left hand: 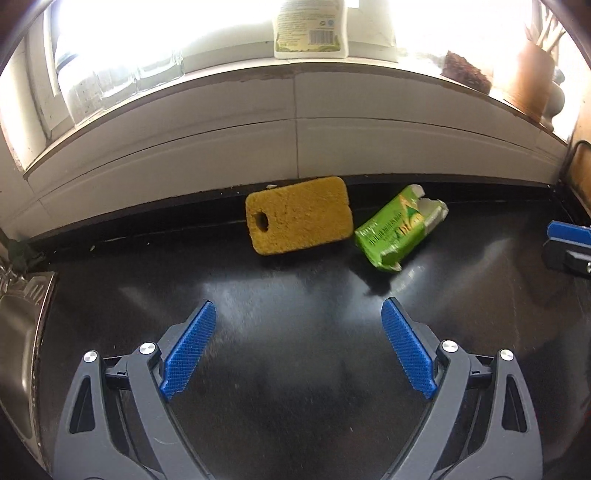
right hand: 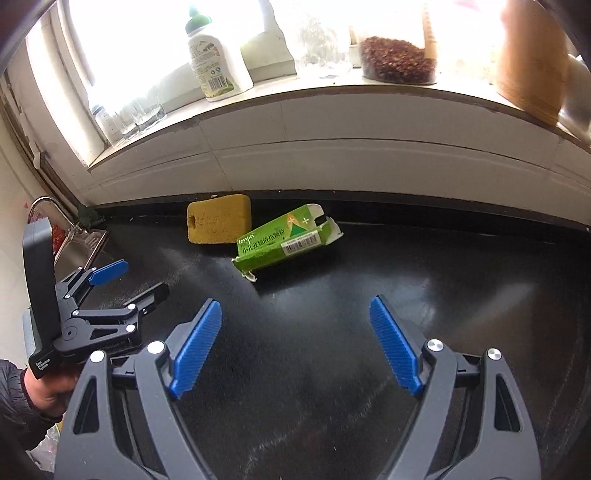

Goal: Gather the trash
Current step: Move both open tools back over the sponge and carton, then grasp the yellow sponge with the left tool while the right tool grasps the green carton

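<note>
while both fingers spread, empty, green carton [right hand: 286,238] lies ahead, apart, touching sponge [right hand: 219,219].

Blown-out window [left hand: 221,29] backlight, countertop [left hand: 295,314] glare, fisheye-bent edges

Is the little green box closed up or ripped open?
Ripped open. The green box lies on its side on the black counter, and its end flaps are torn and sticking out. What's inside cannot be seen.

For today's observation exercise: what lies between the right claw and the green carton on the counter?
Nothing: in the right wrist view, only bare black countertop separates the open right claw from the torn green carton.
</note>
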{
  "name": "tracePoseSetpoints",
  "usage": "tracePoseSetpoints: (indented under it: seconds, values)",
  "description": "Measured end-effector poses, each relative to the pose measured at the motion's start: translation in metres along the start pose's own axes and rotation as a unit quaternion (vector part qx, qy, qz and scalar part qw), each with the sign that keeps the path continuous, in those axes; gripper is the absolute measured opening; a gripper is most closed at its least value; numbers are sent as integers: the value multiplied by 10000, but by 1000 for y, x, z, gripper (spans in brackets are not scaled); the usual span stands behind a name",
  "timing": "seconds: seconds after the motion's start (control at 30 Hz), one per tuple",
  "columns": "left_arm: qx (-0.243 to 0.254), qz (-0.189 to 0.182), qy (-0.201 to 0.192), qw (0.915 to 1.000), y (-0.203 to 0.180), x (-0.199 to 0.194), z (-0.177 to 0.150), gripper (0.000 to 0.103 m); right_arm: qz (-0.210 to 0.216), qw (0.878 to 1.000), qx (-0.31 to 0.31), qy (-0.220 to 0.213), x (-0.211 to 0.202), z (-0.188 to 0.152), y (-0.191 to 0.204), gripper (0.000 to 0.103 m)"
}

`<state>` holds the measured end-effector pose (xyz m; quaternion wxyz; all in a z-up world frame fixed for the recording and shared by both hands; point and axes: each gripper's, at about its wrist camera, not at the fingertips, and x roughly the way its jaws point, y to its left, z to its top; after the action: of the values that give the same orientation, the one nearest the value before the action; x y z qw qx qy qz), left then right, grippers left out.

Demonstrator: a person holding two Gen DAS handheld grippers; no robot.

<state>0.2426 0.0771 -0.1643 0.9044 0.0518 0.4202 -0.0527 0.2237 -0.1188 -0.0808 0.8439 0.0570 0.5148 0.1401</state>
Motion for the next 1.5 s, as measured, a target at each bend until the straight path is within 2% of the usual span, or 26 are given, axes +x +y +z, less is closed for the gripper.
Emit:
tracePoseSetpoints:
  seconds: [0.2, 0.4, 0.47, 0.53, 0.63, 0.7, 0.73, 0.8, 0.9, 0.97, 1.17, 1.37, 1.5]
  values:
    - [-205, -20, 110, 9997, 21, 65, 46, 89, 171, 9988, 181, 410, 80, 39, 1, 80]
    - [-350, -246, 206, 9989, 31, 112, 64, 90, 210, 9963, 366, 755, 133, 55, -4, 82]
    - [-399, -326, 153, 9986, 33, 118, 64, 92, 241, 9953, 431, 839, 145, 55, -6, 74]
    - [-478, -409, 127, 9979, 36, 121, 63, 92, 203, 9940, 460, 971, 155, 53, -8, 58]
    - [-568, -536, 115, 9969, 41, 123, 61, 86, 248, 9942, 434, 955, 159, 52, -6, 51]
    - [-464, -718, 123, 9963, 39, 119, 62, 59, 231, 9946, 388, 932, 156, 52, -4, 41]
    - [-359, -687, 136, 9969, 33, 112, 60, 57, 220, 9947, 375, 928, 155, 53, -3, 34]
    - [-204, -569, 127, 9981, 27, 104, 60, 45, 189, 9953, 362, 882, 148, 53, -5, 22]
    - [-347, -564, 172, 9977, 27, 87, 59, 36, 140, 9961, 362, 798, 133, 50, -9, 5]
    - [-382, -569, 117, 9976, 26, 70, 56, 35, 146, 9966, 370, 724, 118, 49, -10, 2]
    - [-315, -431, -159, 9984, 14, -6, 36, 34, 120, 9994, 93, 307, 50, 31, 0, 1]
    - [-363, -365, -268, 9983, 3, -75, -6, 34, 131, 9998, -169, 36, -16, -7, 10, 1]
    - [-377, -352, -239, 9984, -15, -103, -37, 34, 112, 9998, -165, 7, -41, -33, 9, 1]
